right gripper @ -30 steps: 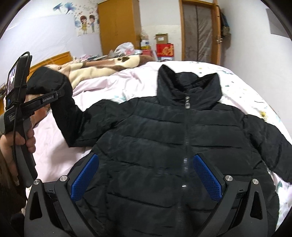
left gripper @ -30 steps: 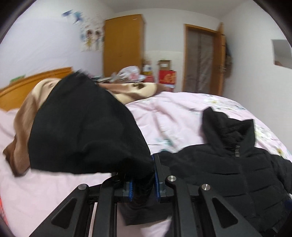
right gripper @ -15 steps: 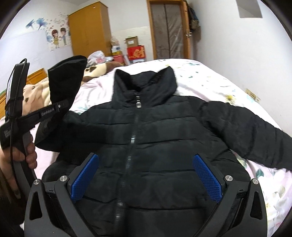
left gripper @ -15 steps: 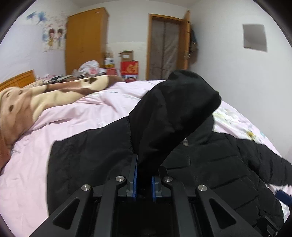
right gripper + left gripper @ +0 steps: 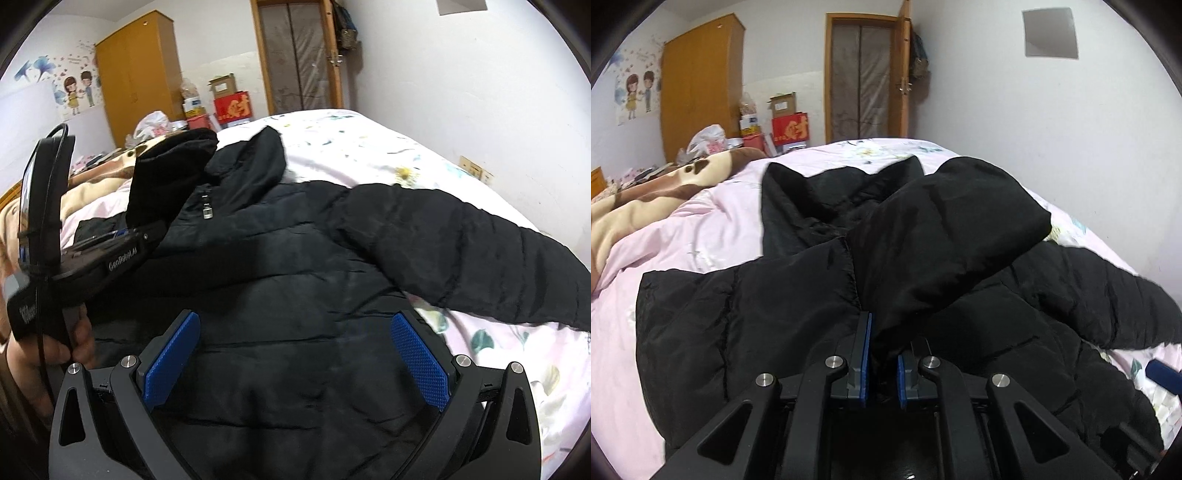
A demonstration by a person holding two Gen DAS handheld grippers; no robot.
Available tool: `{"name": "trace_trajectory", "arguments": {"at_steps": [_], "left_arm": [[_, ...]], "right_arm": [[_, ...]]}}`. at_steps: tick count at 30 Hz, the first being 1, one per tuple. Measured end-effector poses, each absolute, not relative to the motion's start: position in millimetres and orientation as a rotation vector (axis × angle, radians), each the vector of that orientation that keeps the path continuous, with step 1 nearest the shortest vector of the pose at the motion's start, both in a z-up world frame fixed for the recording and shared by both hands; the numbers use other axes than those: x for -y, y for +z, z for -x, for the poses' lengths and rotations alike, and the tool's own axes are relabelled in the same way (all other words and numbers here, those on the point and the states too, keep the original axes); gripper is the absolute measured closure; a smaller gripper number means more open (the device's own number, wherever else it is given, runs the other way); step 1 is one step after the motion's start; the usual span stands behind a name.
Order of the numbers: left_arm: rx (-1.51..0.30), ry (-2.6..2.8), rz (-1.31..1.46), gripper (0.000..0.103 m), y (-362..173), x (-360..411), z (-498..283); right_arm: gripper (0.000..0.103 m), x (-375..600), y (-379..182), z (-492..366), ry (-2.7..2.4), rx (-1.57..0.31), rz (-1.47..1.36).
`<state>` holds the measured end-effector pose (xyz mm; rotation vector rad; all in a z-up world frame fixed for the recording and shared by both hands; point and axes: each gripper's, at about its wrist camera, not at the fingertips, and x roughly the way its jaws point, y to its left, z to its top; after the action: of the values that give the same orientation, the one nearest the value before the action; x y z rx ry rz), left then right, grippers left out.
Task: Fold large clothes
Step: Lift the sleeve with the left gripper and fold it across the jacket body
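Sleeve (image 5: 945, 236) swung over jacket (image 5: 295, 295) (left tongs (image 5: 882, 354) clamped).

White walls are enclosing a bedroom; a wooden wardrobe (image 5: 701, 85) is standing at ten o'clock, a doorway (image 5: 864, 77) at twelve.

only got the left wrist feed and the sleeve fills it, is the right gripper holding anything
Observer: No. The right gripper is open, jaws wide apart, over the jacket front with nothing between them.
Operator: where's the other sleeve
Observer: The far sleeve lies stretched out to the right across the bedsheet, not yet folded in.
Operator: is the zip done up
Observer: The zipper pull sits up by the collar, so it looks closed.
Operator: how's my grip from there
Observer: The left gripper is shut on the near sleeve, whose cuff stands above the jacket's chest.
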<state>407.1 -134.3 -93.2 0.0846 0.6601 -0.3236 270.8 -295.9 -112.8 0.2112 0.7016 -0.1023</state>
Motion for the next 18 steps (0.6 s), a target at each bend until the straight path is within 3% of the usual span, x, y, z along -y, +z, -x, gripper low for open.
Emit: {"name": "trace_trajectory", "arguments": {"at_steps": [14,16,18], "left_arm": [[-0.759,-0.342,-0.113,0.09,-135.9,153.5,-425.6],[-0.773,-0.369,-0.097,0.085,-136.2,150.6,-428.6],[-0.791,-0.422,-0.072,0.066,-135.9,147.4,-430.1]], "right_arm": [[0.0,315.8,-131.3,-284.4,-0.138,-0.744,-0.238],[0.0,315.4,-131.2,-286.0,-0.136,-0.746,-0.237],[0.0,315.6,-131.0,-288.5,-0.137,-0.747,-0.229]]}}
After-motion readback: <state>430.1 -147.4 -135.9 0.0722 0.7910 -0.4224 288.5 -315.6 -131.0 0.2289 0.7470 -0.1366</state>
